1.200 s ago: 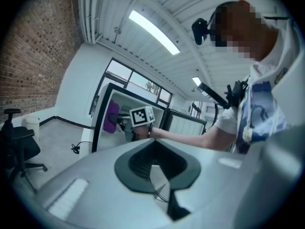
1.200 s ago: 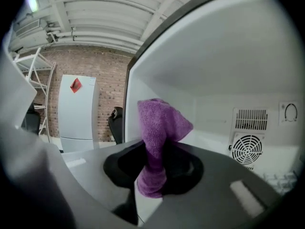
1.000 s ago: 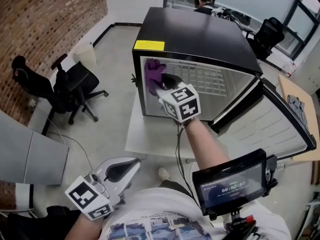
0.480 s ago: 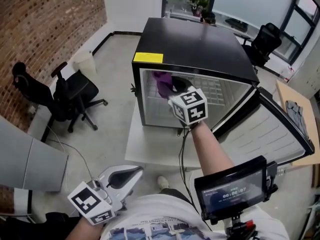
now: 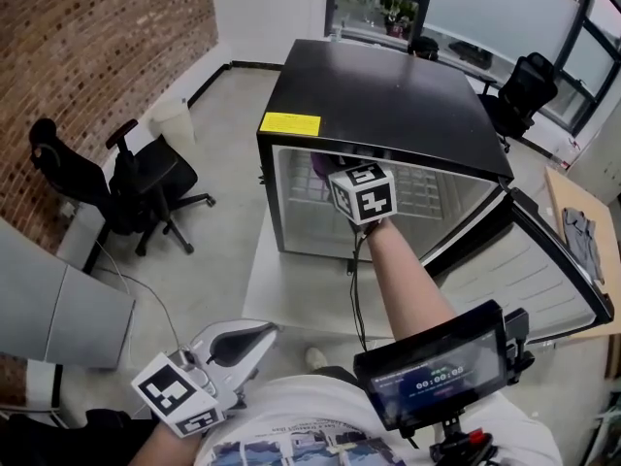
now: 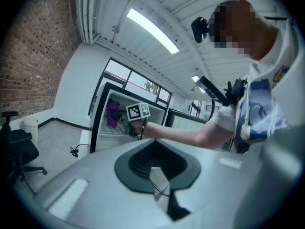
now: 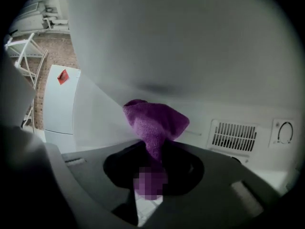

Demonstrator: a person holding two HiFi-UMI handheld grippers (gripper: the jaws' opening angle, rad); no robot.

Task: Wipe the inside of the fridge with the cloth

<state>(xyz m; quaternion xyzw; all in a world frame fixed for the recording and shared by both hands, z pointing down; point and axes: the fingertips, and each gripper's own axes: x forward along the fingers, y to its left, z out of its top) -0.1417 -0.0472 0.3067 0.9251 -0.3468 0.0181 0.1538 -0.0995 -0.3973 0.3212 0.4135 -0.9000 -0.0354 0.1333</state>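
Observation:
The black fridge (image 5: 388, 90) stands on a white table (image 5: 291, 289) with its door (image 5: 529, 260) swung open to the right. My right gripper (image 5: 340, 175) reaches inside the upper left of the fridge, its marker cube at the opening. It is shut on the purple cloth (image 5: 321, 165). In the right gripper view the cloth (image 7: 155, 123) sticks up from the jaws against the white inner wall (image 7: 190, 46). My left gripper (image 5: 238, 343) hangs low near my body, shut on nothing. From the left gripper view the fridge (image 6: 102, 123) and cloth (image 6: 113, 112) are far off.
A vent grille (image 7: 233, 136) and a dial (image 7: 285, 132) sit on the fridge's inner wall to the cloth's right. A black office chair (image 5: 126, 187) stands left of the table by the brick wall. A screen (image 5: 437, 367) is mounted at my chest.
The right gripper has carried the cloth from the fridge's left front edge up and deeper inside, under the top. The left gripper has stayed put.

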